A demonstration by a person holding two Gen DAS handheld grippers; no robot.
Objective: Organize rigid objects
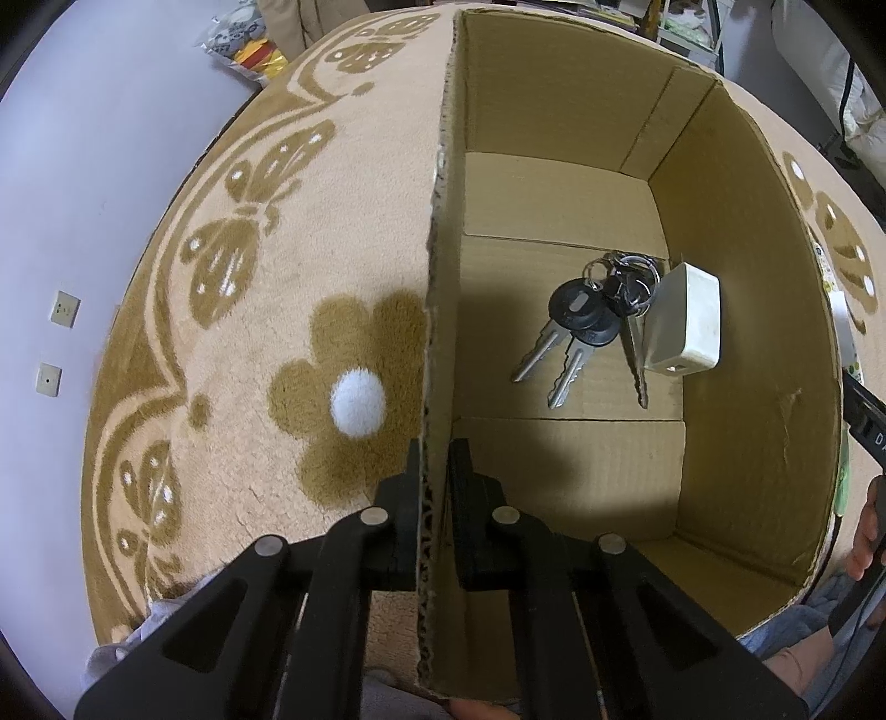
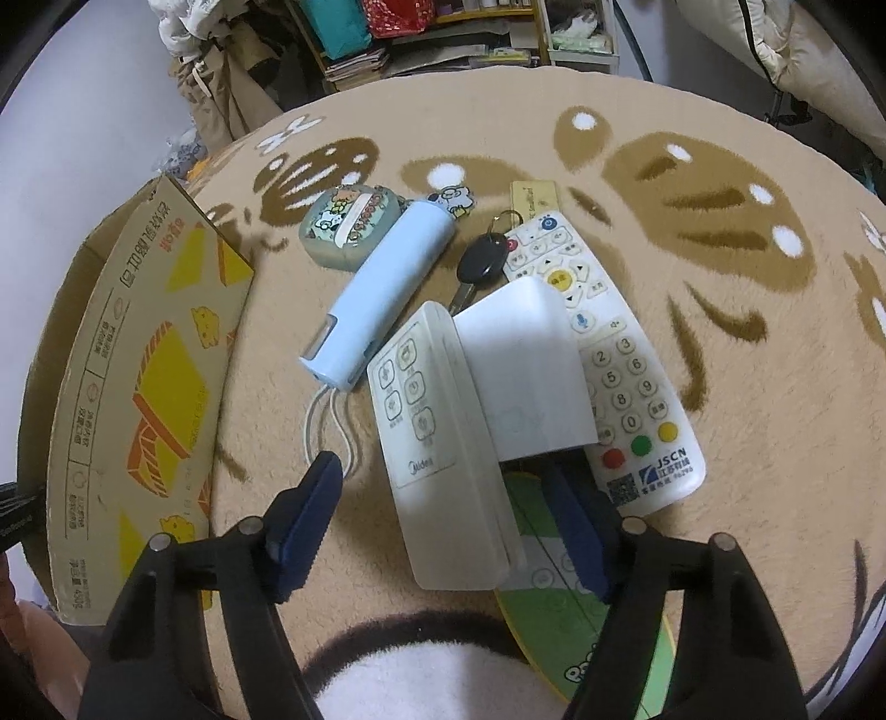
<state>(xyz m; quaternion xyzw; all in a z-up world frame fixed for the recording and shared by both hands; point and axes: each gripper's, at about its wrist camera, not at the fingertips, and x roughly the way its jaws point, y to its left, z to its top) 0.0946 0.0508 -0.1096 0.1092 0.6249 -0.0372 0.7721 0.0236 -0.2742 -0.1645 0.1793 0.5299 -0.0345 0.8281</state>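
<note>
My left gripper [image 1: 434, 459] is shut on the near-left wall of an open cardboard box [image 1: 443, 232], one finger on each side of it. Inside the box lie a bunch of keys [image 1: 587, 327] and a small white charger block [image 1: 689, 318]. My right gripper [image 2: 443, 471] is open over a pile on the rug, its fingers on either side of a cream Midea remote [image 2: 437, 443]. A white cube adapter [image 2: 526, 371] leans on that remote. Beside them lie a white JSCN remote [image 2: 626, 376], a black car key [image 2: 482, 257], a pale blue case [image 2: 382, 299] and a round cartoon pouch [image 2: 346, 221].
The box's printed outer wall [image 2: 133, 399] stands left of the pile. A beige rug with brown flowers and butterflies [image 1: 277, 277] covers the surface. A green and yellow card [image 2: 559, 603] lies under the remotes. Cluttered shelves [image 2: 443, 33] stand at the back.
</note>
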